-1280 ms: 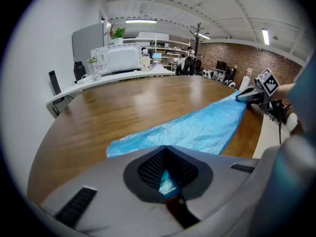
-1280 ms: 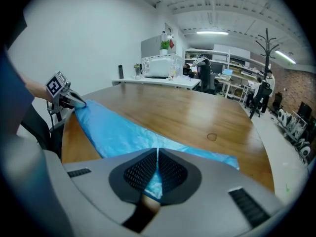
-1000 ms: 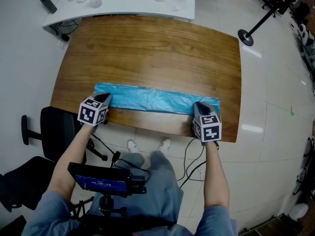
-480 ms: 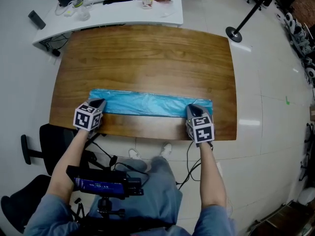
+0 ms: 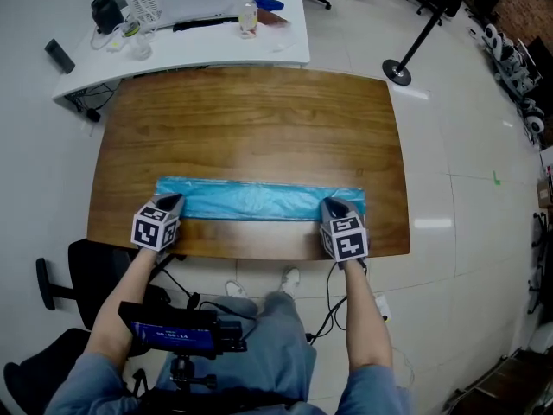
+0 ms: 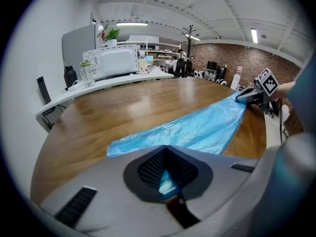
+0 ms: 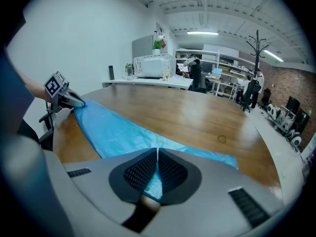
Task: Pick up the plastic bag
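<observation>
Blue film lies stretched along the near side of the wooden table (image 5: 251, 119). That's the plastic bag (image 5: 259, 201), a long flat strip running parallel to the near edge. From the head view, the left gripper (image 5: 171, 202) sits at the strip's left end and the right gripper (image 5: 333, 206) at its right end, marker cubes facing up and both noses angled down onto the wood. What that high look doesn't settle is the grip itself.

Over to the left gripper view: the jaws are closed, with a sliver of blue plastic pinched between the dark mesh pads. The bag runs away across the table to the other gripper at the far right. The right gripper view gives the mirror image, pads pressed together with a fold of blue caught in the seam. From there the strip heads off to the upper left, where the opposite gripper bites its end. Between the two, the film lies on the wood.

The gripper cameras also open up the room. They show a white microwave (image 6: 112, 60) side-on on the white desk (image 5: 285, 46) beyond the table, a brick wall (image 6: 232, 58) and a coat stand (image 7: 256, 53). The head view has what they miss: a bottle (image 5: 248, 14) on that desk, a black office chair (image 5: 91, 262) at the left, a round stand base (image 5: 397, 72) on the floor, and the person's shoes (image 5: 289, 277) below the table edge.
</observation>
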`<state>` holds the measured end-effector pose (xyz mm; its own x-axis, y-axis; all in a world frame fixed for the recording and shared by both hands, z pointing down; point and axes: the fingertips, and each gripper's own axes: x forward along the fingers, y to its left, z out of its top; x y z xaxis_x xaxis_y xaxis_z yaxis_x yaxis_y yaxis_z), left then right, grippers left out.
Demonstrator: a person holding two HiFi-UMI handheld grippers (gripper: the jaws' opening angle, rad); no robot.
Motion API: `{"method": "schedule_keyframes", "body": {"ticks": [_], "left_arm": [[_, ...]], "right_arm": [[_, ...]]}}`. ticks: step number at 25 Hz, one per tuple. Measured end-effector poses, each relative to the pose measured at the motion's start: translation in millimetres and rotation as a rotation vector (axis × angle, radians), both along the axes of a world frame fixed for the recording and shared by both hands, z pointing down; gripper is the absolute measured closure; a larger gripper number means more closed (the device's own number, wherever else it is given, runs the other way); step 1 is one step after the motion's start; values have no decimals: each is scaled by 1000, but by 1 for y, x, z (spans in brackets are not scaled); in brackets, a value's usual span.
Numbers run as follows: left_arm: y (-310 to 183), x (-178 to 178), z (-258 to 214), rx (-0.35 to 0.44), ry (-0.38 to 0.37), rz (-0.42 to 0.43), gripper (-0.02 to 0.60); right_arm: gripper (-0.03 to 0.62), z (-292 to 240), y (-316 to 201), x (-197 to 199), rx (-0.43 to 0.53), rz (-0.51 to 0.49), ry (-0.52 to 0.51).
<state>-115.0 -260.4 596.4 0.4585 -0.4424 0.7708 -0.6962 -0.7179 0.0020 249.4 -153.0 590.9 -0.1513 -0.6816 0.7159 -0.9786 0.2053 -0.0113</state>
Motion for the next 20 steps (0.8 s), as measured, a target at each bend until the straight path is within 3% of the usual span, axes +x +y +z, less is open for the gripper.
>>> {"method": "schedule_keyframes", "body": {"ticks": [4, 9, 20], "left_arm": [[-1, 1, -7, 58, 6, 7, 569], [-2, 0, -33, 144, 72, -11, 569], [26, 35, -120, 281, 348, 43, 569]], "right_arm": [[594, -8, -4, 2, 35, 27, -14], [594, -27, -5, -6, 100, 34, -19], [594, -100, 5, -61, 265, 29, -77]]}}
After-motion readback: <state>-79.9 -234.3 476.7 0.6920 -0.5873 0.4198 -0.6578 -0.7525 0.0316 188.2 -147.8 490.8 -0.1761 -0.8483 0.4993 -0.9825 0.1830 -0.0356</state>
